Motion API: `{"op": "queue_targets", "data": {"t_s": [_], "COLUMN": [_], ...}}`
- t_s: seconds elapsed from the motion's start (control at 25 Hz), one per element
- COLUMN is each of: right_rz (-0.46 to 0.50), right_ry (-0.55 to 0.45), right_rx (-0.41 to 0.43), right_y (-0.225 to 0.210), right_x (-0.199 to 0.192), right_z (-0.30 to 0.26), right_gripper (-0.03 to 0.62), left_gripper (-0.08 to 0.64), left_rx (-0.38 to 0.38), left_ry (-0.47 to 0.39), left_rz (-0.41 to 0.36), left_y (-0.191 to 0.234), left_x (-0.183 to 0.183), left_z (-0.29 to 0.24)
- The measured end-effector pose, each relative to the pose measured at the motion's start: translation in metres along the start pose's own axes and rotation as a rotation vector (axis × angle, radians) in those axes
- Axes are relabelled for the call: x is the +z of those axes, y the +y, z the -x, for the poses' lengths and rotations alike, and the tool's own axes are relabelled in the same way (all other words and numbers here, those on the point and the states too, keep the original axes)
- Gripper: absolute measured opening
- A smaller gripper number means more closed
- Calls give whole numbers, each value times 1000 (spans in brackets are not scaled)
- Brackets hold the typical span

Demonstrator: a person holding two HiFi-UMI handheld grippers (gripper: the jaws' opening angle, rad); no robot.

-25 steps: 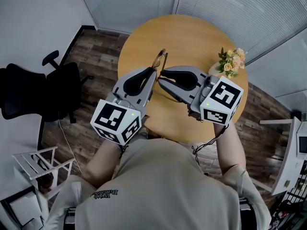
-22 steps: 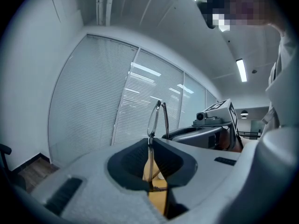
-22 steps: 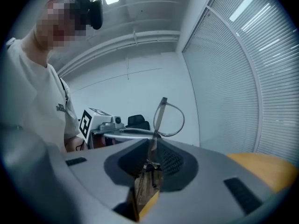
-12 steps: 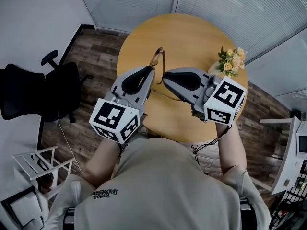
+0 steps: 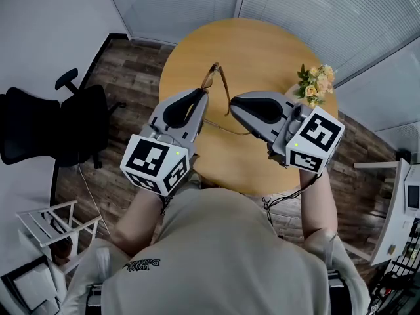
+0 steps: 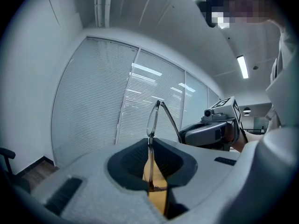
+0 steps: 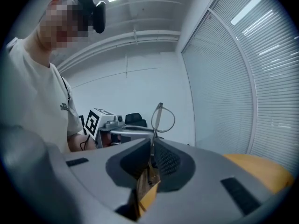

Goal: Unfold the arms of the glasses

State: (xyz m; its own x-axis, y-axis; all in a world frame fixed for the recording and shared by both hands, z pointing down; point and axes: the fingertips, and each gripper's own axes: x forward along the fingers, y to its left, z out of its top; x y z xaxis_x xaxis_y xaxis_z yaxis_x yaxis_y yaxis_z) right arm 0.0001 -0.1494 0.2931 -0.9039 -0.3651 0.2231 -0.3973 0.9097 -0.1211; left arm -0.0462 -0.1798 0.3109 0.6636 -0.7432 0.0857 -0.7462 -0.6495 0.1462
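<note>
Thin brown-rimmed glasses point(image 5: 215, 79) hang in the air over the round wooden table point(image 5: 262, 48), between both grippers. My left gripper point(image 5: 205, 96) is shut on the frame; in the left gripper view the lens rim point(image 6: 152, 120) stands edge-on above the jaws of the left gripper point(image 6: 150, 146). One arm point(image 6: 170, 121) slants from the hinge to my right gripper point(image 5: 230, 102), which is shut on it. In the right gripper view that arm point(image 7: 155, 120) rises from the jaws of the right gripper point(image 7: 152, 146), with the lens loop point(image 7: 164, 118) beyond it.
A small pot of yellow flowers point(image 5: 314, 84) stands at the table's right edge. A black office chair point(image 5: 59, 123) and a white rack point(image 5: 52, 225) stand on the wood floor at the left. Window blinds point(image 5: 315, 12) run along the far side.
My right gripper has drawn to the right, away from the left one, and the arm it holds has swung out from the frame. The glasses have shifted slightly left.
</note>
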Motion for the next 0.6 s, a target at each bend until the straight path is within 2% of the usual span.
{"op": "queue_targets", "data": {"t_s": [0.28, 0.6], "right_rz": [-38, -75], "right_ry": [-19, -86], "right_rx": [4, 3], "right_y": [4, 1], "right_x": [-7, -5], "right_z": [-5, -5], "right_gripper": [43, 44], "left_gripper": [46, 46], "left_rx": [10, 11], "left_ry": [12, 24], "left_rz": [-47, -110], "left_y": [-1, -1], "left_x": [1, 7], "left_z": [1, -1]}}
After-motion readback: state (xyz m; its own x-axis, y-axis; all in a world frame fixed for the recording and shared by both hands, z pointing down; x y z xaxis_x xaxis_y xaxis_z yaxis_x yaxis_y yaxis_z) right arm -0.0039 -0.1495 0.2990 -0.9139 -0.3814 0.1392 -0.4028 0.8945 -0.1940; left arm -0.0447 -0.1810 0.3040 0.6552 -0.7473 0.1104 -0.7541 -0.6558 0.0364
